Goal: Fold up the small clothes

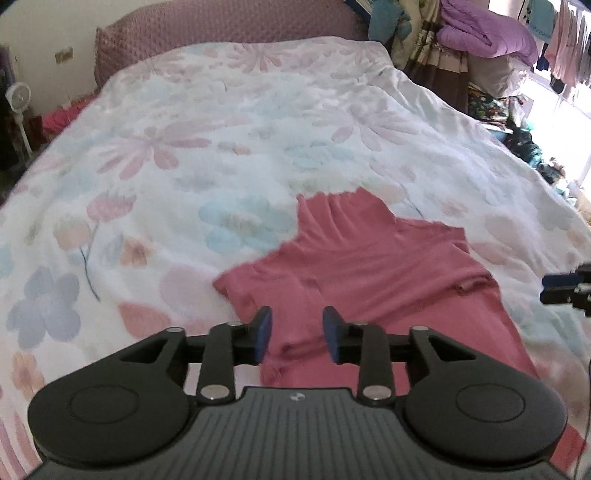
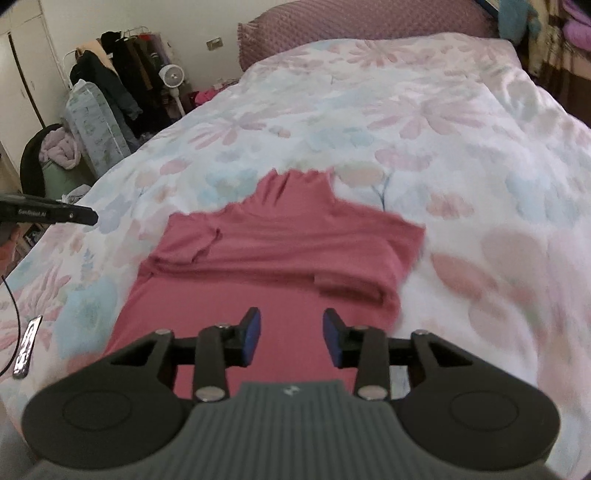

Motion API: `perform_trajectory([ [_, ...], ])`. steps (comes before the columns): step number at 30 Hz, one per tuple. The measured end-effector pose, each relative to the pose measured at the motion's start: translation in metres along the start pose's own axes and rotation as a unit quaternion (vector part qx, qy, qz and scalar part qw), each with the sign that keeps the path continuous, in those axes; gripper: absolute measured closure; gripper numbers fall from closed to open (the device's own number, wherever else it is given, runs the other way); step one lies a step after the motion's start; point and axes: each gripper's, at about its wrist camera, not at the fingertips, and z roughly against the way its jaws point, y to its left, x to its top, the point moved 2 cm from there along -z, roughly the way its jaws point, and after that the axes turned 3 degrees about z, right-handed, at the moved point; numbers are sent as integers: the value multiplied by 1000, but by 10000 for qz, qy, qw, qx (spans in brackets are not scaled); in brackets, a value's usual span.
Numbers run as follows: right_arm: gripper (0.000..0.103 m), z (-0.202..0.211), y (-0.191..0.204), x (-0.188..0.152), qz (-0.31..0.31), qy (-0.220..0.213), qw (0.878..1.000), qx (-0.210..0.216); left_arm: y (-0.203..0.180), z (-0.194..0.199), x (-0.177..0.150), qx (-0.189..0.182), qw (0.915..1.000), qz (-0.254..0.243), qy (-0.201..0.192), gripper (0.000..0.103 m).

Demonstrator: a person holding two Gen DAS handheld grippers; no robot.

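A pink high-neck top [image 1: 362,266] lies flat on the floral bedspread [image 1: 184,147], neck pointing away, both sleeves folded in over the body. It also shows in the right wrist view [image 2: 280,251]. My left gripper [image 1: 297,338] is open and empty, hovering over the top's left lower part. My right gripper [image 2: 291,338] is open and empty, hovering over the middle of the top's body. The right gripper's tip shows at the right edge of the left wrist view [image 1: 565,288]; the left gripper's side shows at the left edge of the right wrist view [image 2: 48,214].
A pink padded headboard [image 1: 229,26] stands at the far end of the bed. Piled bedding and clothes [image 1: 480,33] sit to the right. A coat rack [image 2: 122,62], a small fan [image 2: 171,75] and a chair with laundry [image 2: 55,151] stand left of the bed.
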Motion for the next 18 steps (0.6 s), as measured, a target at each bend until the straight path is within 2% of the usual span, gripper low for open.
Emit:
perform_trajectory([
  [5, 65, -51, -3, 58, 356, 58, 9992, -164, -7, -43, 31, 22, 9999, -154, 32, 56],
  [12, 65, -153, -23, 131, 797, 488, 9954, -213, -5, -134, 77, -272, 9994, -185, 114, 56],
  [18, 66, -228, -48, 174, 584, 605, 9964, -142, 12, -213, 107, -403, 9987, 196, 257, 56],
])
